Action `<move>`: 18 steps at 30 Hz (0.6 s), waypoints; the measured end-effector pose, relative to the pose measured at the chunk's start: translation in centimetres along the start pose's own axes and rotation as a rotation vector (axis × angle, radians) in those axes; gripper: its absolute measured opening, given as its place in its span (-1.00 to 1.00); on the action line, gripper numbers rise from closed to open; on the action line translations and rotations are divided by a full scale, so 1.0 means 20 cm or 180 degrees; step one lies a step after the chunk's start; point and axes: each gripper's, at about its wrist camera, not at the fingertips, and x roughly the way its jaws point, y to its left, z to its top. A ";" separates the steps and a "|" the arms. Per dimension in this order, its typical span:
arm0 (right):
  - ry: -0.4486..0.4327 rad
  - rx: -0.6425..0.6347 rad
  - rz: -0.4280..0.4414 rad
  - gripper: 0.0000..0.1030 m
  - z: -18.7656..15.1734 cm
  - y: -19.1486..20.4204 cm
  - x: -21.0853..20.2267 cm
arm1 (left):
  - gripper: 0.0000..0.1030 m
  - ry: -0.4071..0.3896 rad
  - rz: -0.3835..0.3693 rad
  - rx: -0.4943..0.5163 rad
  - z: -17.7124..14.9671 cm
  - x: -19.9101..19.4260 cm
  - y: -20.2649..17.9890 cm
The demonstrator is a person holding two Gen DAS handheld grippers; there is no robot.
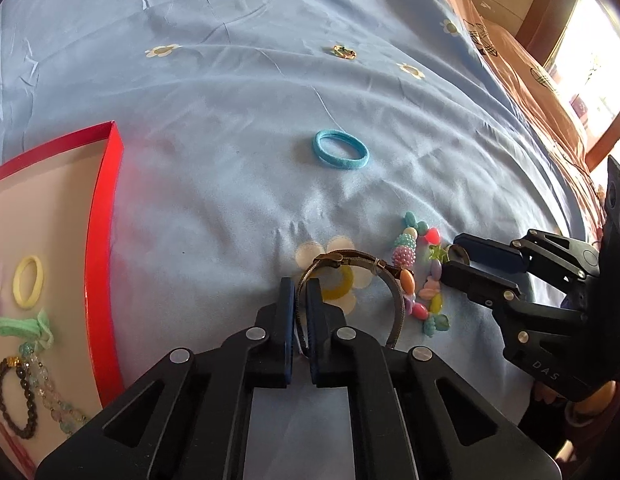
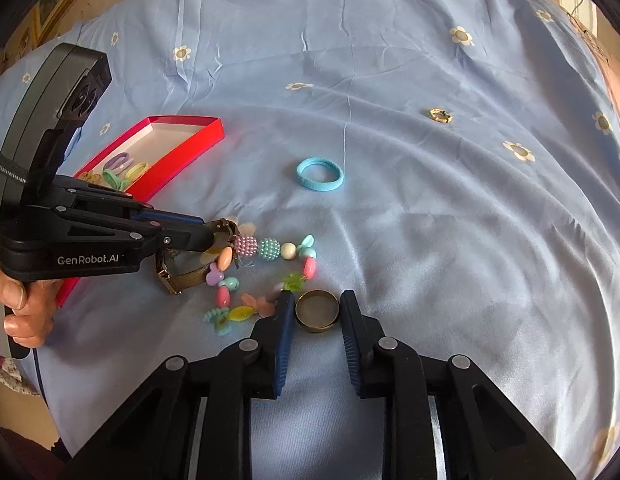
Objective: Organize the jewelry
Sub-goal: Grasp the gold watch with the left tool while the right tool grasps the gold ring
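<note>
Jaws of the left gripper (image 1: 297, 300) nearly closed, pinching the mesh strap of a bronze-coloured wristwatch (image 1: 395, 308); the band loops out to the right of the fingers and lies on the blue floral bedsheet (image 1: 214, 92). In the right wrist view the same gripper (image 2: 214, 236) comes in from the left with the watch (image 2: 172, 278) hanging under its tips. Right gripper (image 2: 315, 300) jaws parted, a small round brass-rimmed tin (image 2: 317, 311) sitting between the pads; left pad looks close to the rim, right pad shows a gap (contact not certain). Colourful chunky bead bracelet (image 2: 262, 276) lies just beside the tin and partly under the watch strap. Light-blue hair tie (image 1: 340, 149) further out on the sheet, well apart from both grippers. Small gold ring-like piece (image 2: 440, 115) farther still. Red shallow box (image 1: 106, 216) at left holds a yellow hair tie (image 1: 28, 281), a green hair tie (image 1: 28, 328), a dark bead bracelet (image 1: 14, 396) and a pale bead bracelet (image 1: 54, 400).
</note>
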 end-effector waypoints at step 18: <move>-0.0309 0.0548 0.0376 -0.55 -0.02 -0.03 -0.24 | -0.95 -0.0411 0.0197 -0.0401 -0.19 -0.33 0.09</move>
